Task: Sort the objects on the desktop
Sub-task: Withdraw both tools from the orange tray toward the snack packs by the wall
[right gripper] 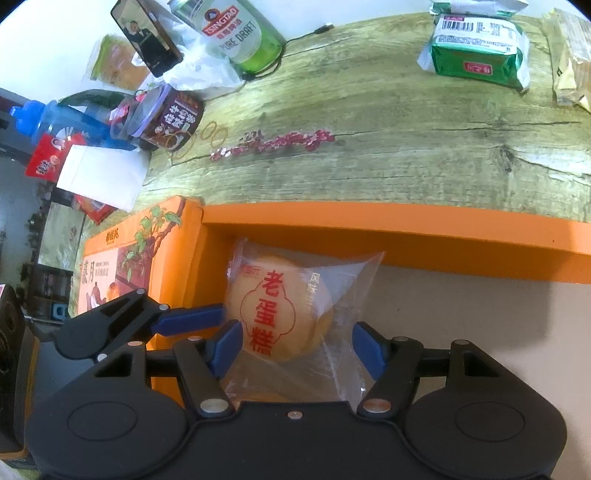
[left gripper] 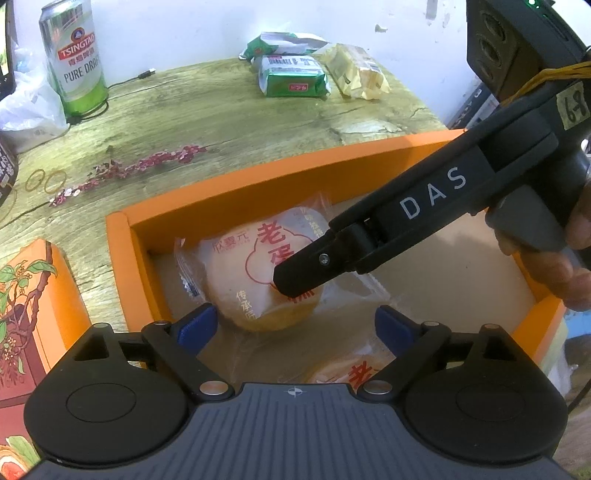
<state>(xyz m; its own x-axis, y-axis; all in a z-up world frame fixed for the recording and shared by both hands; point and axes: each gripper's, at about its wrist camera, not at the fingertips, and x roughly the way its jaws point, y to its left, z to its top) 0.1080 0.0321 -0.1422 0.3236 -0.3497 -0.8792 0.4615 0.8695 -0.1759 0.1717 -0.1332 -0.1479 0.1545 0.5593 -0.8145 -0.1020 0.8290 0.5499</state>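
Observation:
A wrapped egg cake [left gripper: 255,273] [right gripper: 284,314] with red characters lies in the far left corner of the open orange box [left gripper: 122,254] [right gripper: 406,229]. My right gripper [right gripper: 297,349] [left gripper: 295,280] is open, its blue pads [right gripper: 229,343] on either side of the cake; its tip hangs just over the cake. My left gripper [left gripper: 295,328] is open and empty over the box, near the cake. A second wrapped cake [left gripper: 354,369] lies under it at the box's near side.
The orange box lid [left gripper: 26,314] [right gripper: 122,258] lies left of the box. A green beer can [left gripper: 74,59] [right gripper: 240,33], green snack packs [left gripper: 291,77] [right gripper: 476,55], a yellow pack [left gripper: 354,70], a jar [right gripper: 166,114], rubber bands [right gripper: 210,136] and a phone [right gripper: 147,35] stand beyond.

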